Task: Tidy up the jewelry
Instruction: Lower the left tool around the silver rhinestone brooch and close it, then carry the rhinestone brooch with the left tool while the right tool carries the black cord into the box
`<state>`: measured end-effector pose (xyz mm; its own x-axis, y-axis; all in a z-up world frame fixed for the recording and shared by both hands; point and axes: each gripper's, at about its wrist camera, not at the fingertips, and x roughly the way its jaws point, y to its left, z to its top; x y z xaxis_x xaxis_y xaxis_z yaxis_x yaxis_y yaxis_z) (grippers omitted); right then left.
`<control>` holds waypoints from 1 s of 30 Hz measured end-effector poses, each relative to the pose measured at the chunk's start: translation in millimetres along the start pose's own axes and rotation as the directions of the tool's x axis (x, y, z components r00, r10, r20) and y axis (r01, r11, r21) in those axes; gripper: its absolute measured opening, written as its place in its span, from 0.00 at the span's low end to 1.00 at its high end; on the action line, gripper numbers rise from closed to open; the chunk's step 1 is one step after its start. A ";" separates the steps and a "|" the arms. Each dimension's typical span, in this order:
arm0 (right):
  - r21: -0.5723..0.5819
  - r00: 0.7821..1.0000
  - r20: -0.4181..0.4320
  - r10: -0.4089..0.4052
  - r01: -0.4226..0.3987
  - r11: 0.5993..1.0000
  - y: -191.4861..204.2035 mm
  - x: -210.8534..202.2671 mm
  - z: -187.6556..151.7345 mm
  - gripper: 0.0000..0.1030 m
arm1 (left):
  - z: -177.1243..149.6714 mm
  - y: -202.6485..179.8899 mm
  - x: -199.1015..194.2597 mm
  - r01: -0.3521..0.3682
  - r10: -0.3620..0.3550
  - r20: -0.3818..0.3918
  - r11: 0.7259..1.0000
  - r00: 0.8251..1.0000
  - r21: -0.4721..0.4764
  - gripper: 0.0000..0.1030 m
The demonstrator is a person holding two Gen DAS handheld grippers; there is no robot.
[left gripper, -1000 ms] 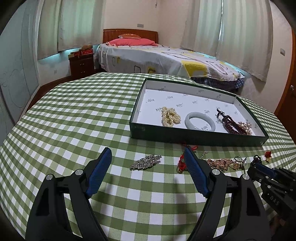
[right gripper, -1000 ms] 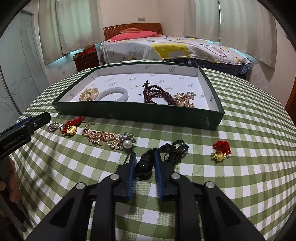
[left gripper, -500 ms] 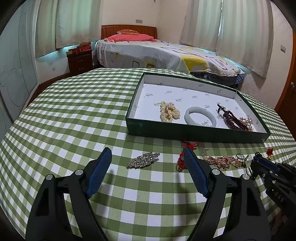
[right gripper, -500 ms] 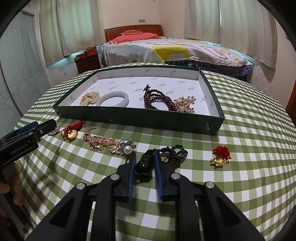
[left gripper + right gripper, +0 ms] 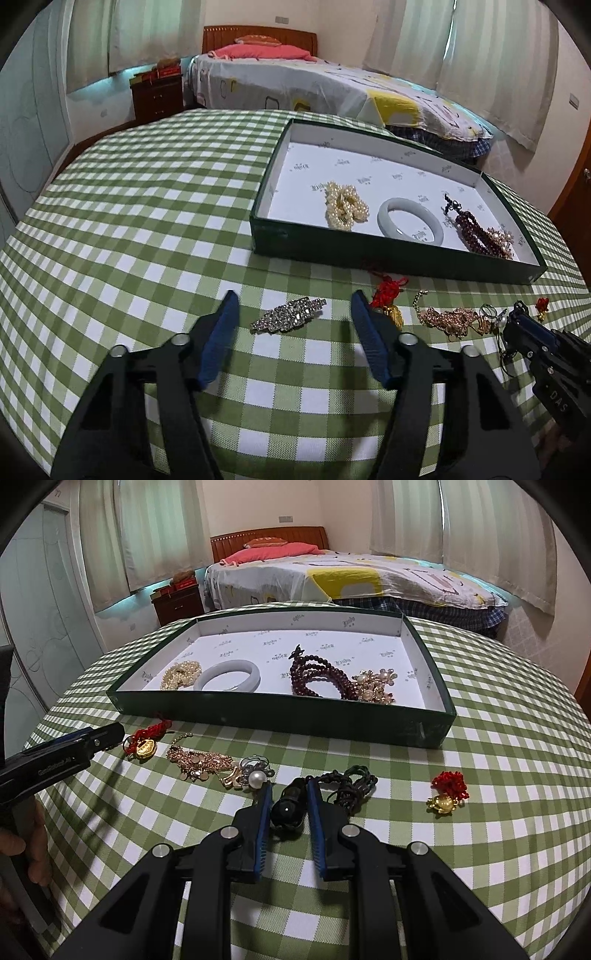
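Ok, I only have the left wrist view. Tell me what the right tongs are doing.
Observer: The right tongs are shut on a black bead.
Operator: Say what hangs off it.
Observer: A dark braided cord, bunched on the checked cloth just past the bead.
Operator: Check the tongs' left side.
Observer: A pearl ring lies right beside that fingertip; I cannot tell whether they touch.

Green-white checked tablecloth [image 5: 147, 221], dark green tray [image 5: 280, 716], white bangle [image 5: 227, 674], maroon beads [image 5: 317, 672]
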<state>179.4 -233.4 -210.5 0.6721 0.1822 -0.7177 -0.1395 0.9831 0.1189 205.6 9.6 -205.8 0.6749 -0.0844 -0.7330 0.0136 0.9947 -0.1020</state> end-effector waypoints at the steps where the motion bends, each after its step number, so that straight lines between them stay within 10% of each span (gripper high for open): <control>1: 0.000 1.000 0.000 0.000 0.000 1.000 0.1 0.1 -0.1 0.20 | 0.3 0.0 1.6 0.004 -0.004 -0.009 1.000 1.000 0.001 0.52; 17: 0.002 1.000 0.003 0.000 0.000 1.000 0.7 0.6 -0.7 0.20 | -0.7 1.9 3.7 0.028 -0.028 -0.017 1.000 0.999 -0.005 0.10; 30: 0.005 1.000 0.008 0.001 -0.001 1.000 -0.3 -0.8 -1.2 0.20 | -1.2 -2.0 -4.2 0.034 -0.034 0.014 0.999 0.999 0.009 0.09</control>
<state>178.1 -233.9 -210.8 0.6775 0.1832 -0.7123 -0.1364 0.9830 0.1231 201.8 8.0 -203.3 0.6844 -0.1171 -0.7196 0.0429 0.9918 -0.1206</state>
